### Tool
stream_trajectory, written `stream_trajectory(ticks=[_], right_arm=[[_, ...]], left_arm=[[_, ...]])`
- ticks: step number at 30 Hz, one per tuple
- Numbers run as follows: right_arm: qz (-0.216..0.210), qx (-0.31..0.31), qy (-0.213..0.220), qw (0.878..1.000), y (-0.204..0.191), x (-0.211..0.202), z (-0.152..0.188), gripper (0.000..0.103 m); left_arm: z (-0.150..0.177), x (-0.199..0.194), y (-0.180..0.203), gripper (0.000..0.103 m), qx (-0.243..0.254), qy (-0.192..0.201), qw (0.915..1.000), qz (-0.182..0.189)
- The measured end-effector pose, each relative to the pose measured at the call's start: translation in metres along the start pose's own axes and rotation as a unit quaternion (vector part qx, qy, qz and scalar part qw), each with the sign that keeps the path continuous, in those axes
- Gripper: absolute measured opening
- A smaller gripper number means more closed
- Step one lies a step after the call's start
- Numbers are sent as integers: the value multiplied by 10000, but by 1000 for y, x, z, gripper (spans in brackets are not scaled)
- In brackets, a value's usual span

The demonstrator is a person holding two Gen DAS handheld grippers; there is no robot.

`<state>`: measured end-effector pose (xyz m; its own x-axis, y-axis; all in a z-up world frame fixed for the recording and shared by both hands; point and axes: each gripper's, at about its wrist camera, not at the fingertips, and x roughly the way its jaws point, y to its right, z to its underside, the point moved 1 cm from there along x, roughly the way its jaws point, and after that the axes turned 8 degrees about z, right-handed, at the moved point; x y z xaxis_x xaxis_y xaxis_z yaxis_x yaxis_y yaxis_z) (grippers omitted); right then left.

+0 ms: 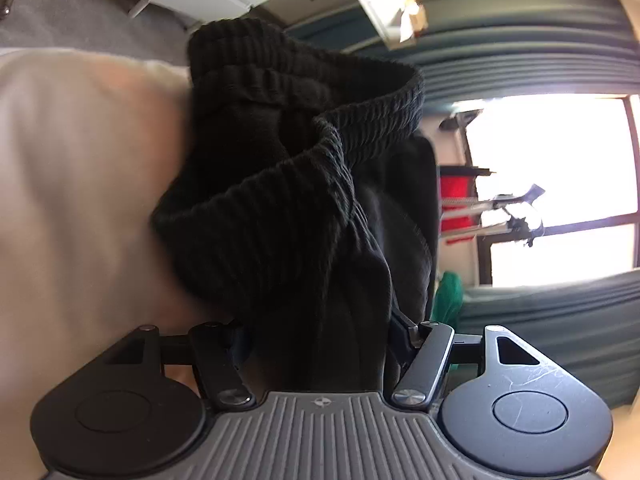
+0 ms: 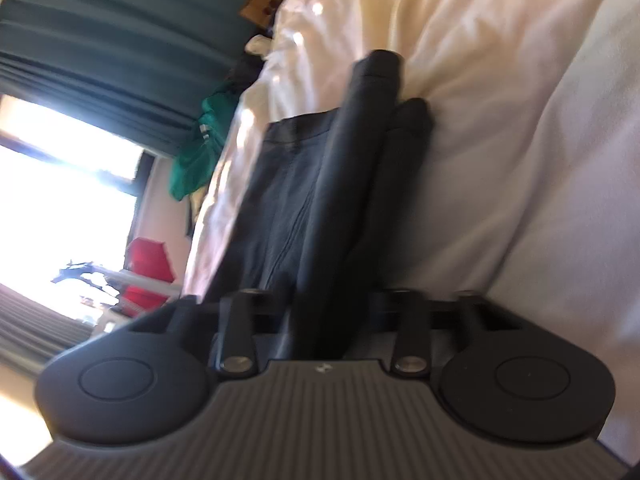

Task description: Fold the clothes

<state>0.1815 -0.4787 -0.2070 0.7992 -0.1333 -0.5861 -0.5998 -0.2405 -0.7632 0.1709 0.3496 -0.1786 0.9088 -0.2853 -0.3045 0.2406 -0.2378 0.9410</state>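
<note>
Black trousers (image 1: 304, 208) unlabelled, pinched in left tool (image 1: 320, 344) and right tool (image 2: 324, 320).

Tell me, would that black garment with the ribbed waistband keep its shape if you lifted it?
Probably not. The black garment looks soft and floppy: its ribbed waistband curls and sags in loops, so it would likely droop. In the right wrist view it lies in loose folds on the cream bedding, so a push would probably bunch it rather than slide it.
</note>
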Motion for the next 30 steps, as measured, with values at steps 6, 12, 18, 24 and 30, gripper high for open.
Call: stream_trajectory(ticks=[6, 12, 18, 24, 30], right_arm=[[-21, -146, 656, 9977, -12, -1, -5, 10], [-350, -26, 991, 9945, -21, -31, -5, 9], [-456, -82, 1003, 9939, -24, -75, -10, 9], [-233, -271, 681, 9970, -17, -114, -15, 9], [551, 135, 82, 9984, 32, -124, 0, 9]], left_arm=[[13, -8, 21, 26, 441, 488, 9977, 176], [8, -31, 72, 14, 883, 865, 9896, 736], [-21, -75, 96, 13, 736, 702, 9935, 510], [-18, -145, 112, 14, 1108, 464, 9926, 191], [-16, -178, 74, 15, 1128, 168, 9931, -254]])
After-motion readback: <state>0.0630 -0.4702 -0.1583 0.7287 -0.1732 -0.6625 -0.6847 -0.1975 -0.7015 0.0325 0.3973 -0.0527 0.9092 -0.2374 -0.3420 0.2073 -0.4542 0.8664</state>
